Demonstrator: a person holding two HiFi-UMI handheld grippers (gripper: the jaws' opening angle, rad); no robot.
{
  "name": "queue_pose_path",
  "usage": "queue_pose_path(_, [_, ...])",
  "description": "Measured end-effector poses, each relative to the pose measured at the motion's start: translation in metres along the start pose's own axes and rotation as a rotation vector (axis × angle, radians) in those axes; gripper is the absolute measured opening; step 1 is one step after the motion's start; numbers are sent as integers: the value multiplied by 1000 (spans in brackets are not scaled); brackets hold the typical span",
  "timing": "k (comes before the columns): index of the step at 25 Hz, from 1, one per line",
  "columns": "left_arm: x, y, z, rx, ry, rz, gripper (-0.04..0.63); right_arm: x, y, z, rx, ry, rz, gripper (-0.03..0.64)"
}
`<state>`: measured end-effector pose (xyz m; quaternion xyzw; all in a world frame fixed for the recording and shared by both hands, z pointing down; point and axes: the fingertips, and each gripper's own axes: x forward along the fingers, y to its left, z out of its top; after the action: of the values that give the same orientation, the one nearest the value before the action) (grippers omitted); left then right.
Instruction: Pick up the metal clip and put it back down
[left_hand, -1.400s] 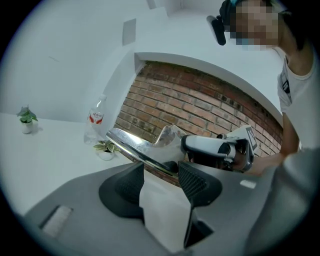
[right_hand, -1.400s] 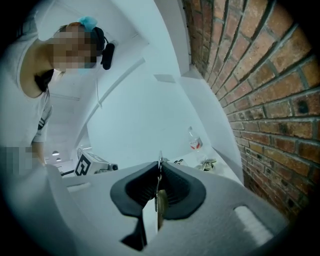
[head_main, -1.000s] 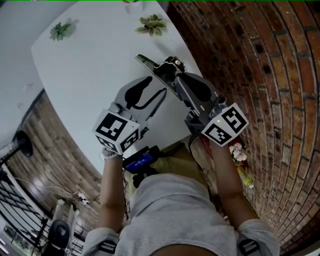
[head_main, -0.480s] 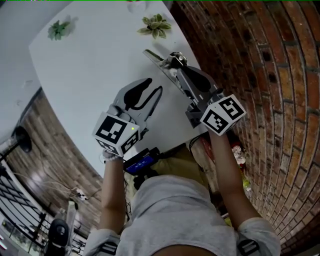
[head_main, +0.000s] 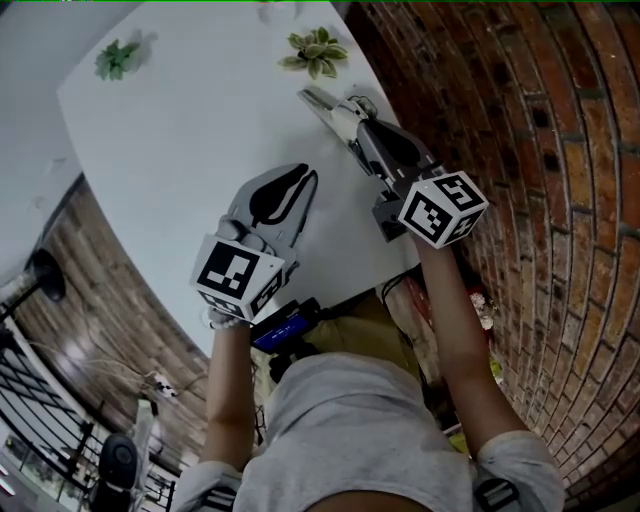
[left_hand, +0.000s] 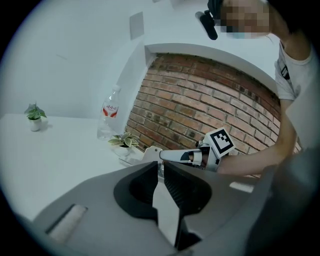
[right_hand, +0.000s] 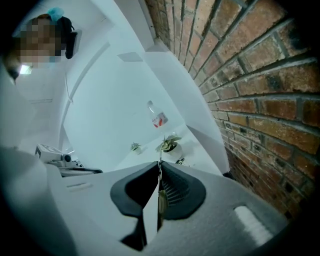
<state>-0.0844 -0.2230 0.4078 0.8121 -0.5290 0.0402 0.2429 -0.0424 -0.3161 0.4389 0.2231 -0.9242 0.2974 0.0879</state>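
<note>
My right gripper (head_main: 348, 122) is shut on the metal clip (head_main: 322, 104), a flat silver piece that sticks out past its fingertips above the white table (head_main: 180, 130), near the table's right edge. In the right gripper view the clip (right_hand: 160, 186) shows edge-on, pinched between the pads. From the left gripper view the clip (left_hand: 146, 154) and the right gripper (left_hand: 165, 156) hang just beyond my left gripper (left_hand: 161, 169). My left gripper (head_main: 303, 180) hovers low over the table, left of the right one. Its jaws are closing and stand almost together with nothing between them.
Two small potted plants (head_main: 118, 57) (head_main: 315, 50) stand at the table's far side, and a plastic bottle (left_hand: 110, 114) stands by the wall. A brick wall (head_main: 520, 150) runs close along the right. A dark device with a blue screen (head_main: 285, 326) sits at the near edge.
The left gripper's jaws have closed from wide apart to nearly together. The right gripper has carried the clip farther away and to the right.
</note>
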Motion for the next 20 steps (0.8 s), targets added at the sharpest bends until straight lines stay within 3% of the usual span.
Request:
queue_pose_path(14, [-9, 3, 6, 13, -11, 24, 17, 17, -34, -15, 44, 60, -84, 25])
queue_pose_path(20, [-15, 6, 8, 24, -28, 38, 12, 23, -42, -12, -18, 89, -146, 43])
